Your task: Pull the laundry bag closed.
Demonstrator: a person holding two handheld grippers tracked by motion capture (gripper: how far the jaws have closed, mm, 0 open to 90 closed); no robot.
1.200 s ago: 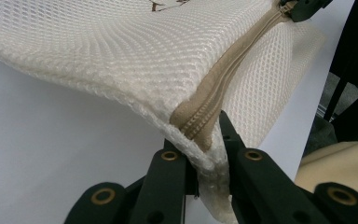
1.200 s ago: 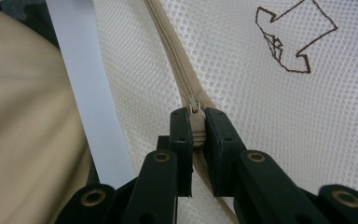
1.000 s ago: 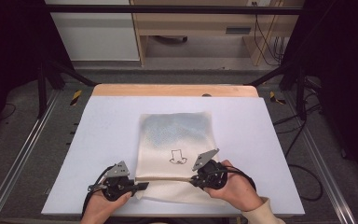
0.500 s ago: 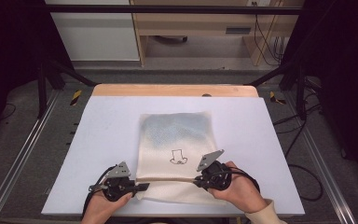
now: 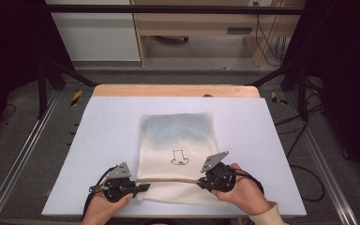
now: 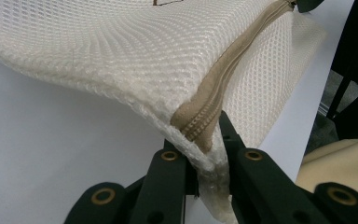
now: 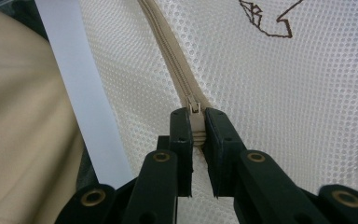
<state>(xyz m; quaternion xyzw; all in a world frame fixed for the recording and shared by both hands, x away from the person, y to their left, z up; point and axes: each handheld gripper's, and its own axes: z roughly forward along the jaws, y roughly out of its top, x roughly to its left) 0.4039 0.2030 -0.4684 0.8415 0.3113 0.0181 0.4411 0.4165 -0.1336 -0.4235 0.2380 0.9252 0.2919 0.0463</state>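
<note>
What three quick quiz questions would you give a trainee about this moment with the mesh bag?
1. True or false: the left tongs pinch the end of the mesh bag where its zipper stops.
2. What do the right tongs clamp? A) zipper pull B) drawn figure C) table edge
3. Fill in: the bag lies on a white ____.

Key
1. True
2. A
3. table
</note>
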